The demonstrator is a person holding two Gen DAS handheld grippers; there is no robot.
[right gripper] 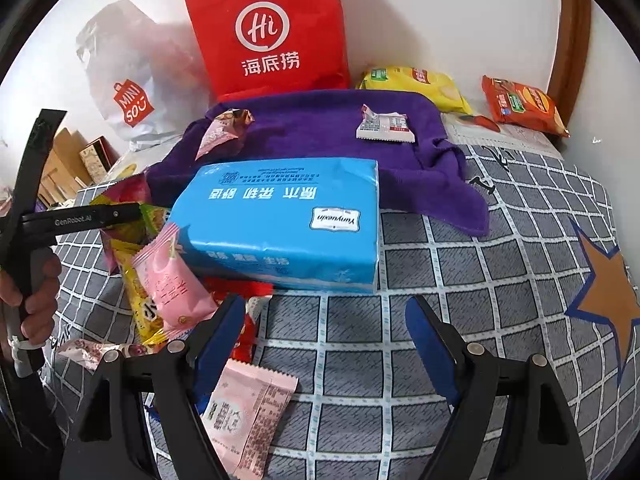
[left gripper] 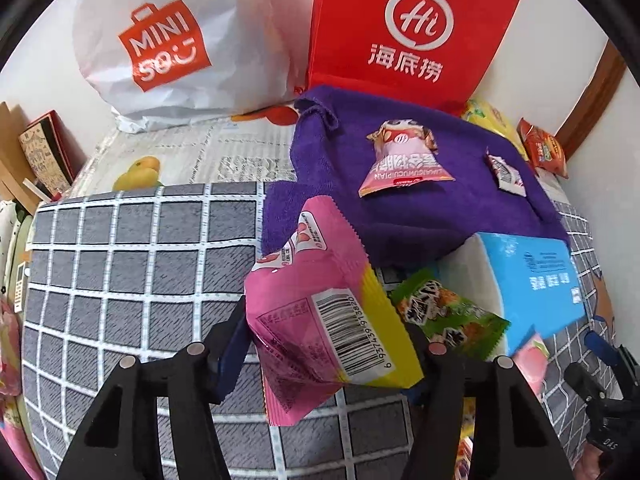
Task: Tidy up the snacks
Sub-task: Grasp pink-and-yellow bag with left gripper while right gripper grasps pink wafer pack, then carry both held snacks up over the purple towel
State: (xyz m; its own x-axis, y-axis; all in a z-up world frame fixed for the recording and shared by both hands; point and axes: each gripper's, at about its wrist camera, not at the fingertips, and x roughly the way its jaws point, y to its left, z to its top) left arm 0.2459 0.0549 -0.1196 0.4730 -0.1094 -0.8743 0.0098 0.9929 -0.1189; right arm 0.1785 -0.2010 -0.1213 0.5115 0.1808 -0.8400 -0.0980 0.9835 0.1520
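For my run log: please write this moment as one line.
left gripper: shut on pink snack packet | right gripper: open, empty | purple towel: two snacks

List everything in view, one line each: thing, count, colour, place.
Pink-and-yellow snack packet: one, between the left jaws, pressed.
Tissue pack: one, blue, on the checked cover.
Towel: one, purple, behind the tissue pack.
Small packets on the towel: two, pink and white.
Paper bag: one, red, at the wall.
Plastic bag: one, white, beside it.
Chip bags: yellow, orange, far right.
Left gripper: holding the packet.
Right gripper: open, empty.
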